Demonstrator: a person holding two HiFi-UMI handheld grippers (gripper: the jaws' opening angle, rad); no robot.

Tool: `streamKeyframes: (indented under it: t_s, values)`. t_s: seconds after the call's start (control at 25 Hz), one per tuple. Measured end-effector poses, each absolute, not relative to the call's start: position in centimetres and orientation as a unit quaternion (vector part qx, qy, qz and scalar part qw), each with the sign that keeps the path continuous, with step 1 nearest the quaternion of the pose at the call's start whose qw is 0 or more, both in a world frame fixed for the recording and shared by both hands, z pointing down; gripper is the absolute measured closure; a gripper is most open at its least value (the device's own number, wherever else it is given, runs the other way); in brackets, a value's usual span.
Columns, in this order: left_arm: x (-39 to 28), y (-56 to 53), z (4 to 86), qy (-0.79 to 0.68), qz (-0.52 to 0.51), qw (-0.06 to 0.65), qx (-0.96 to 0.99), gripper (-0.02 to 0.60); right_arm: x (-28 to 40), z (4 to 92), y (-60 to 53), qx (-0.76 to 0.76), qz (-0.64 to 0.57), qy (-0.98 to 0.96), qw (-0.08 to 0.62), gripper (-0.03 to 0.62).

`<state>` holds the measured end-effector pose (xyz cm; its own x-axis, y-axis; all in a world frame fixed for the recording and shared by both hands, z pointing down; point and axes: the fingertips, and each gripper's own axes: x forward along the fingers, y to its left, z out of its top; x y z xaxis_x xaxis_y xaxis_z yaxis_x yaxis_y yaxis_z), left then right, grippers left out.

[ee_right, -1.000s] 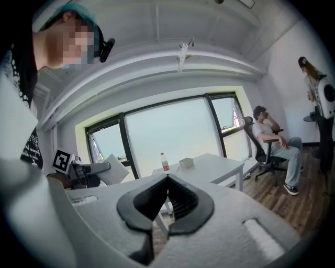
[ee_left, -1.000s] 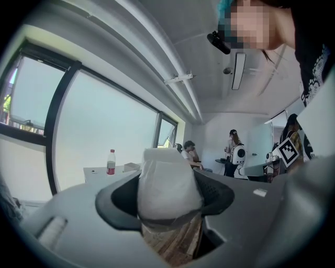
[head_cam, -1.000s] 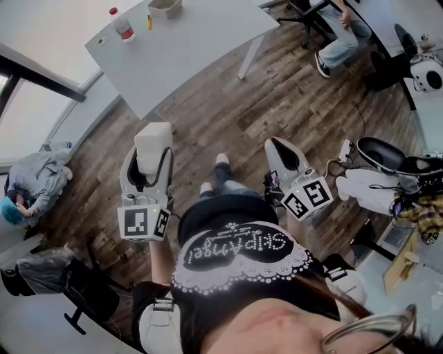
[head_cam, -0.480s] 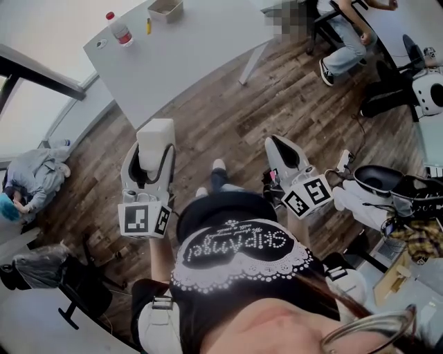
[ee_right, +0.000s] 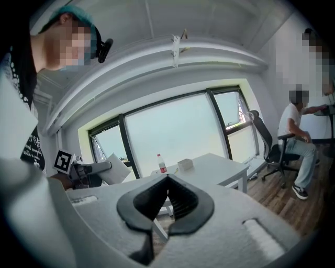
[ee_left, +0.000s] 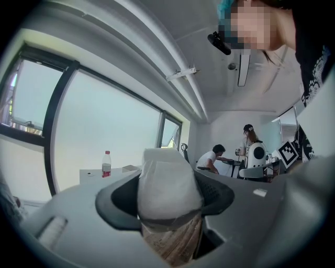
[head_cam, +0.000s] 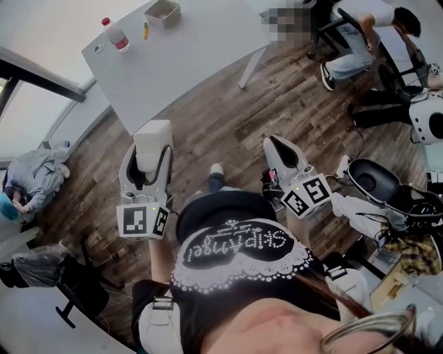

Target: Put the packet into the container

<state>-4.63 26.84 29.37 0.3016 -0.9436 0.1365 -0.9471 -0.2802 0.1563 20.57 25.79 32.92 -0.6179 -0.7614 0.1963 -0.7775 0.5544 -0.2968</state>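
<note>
A white packet sits between the jaws of my left gripper, which is shut on it and held over the wooden floor short of the table. My right gripper is shut with nothing in it, its tips meeting. The container, a small open beige box, stands at the far end of the white table. In the right gripper view the container shows past the jaw tips, and in the left gripper view it is partly hidden by the packet.
A red-capped bottle and a small yellow item stand by the container. People sit on chairs at the upper right. A person in grey crouches at the left. Robot equipment and chairs crowd the right side.
Both grippers and I have moved a little nearer the table; the table edge sits closer to the packet. The seated people at the upper right have shifted in view.
</note>
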Motion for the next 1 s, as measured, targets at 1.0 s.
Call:
streamKeyframes:
  t_s: [1.0]
  values:
    - [-5.6,18.2,30.6,-0.582,0.006,0.117,0.805,0.298,30.1,31.1,18.0,0.561,0.149,-0.812,0.063,0.599]
